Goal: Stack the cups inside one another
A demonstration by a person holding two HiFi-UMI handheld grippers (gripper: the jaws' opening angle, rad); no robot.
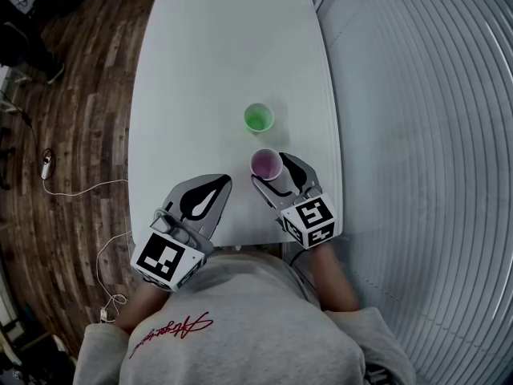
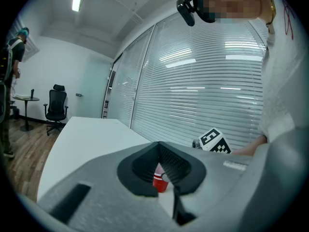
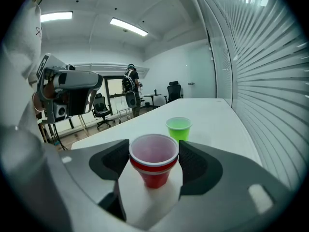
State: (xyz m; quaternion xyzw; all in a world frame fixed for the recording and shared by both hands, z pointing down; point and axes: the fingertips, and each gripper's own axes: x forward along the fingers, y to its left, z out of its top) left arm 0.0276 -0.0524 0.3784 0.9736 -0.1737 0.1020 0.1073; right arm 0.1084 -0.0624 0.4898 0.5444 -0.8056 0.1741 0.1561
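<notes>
Well left of the red cup (image 1: pixel 266 164), find the left tool (image 1: pixel 223 183): closed tip to tip on nothing, held low over the near edge of the tabletop (image 1: pixel 216 70). Just beyond the red cup and a shade left of it, see the green cup (image 1: pixel 258 118), upright, mouth up, standing apart from it. At the red cup itself, note the right tool (image 3: pixel 154 152) gripping it, one pad against the rim on either side, base seemingly down on the tabletop.

Probably next: lifting the red cup and lowering it into the green one.

- Could squash the thin rim out of round by squeezing harder, then jam on entry.
- Could lose the red cup from so light a hold on a tapered wall, especially if tilted on the way over.
- Could clip the green cup's rim by coming across too low, tipping it or shoving it further off, unbraced given the idle left tool.
- Could seat crooked by lowering off-centre.

Safer to rise well clear of the green rim and centre over it before descending.
</notes>
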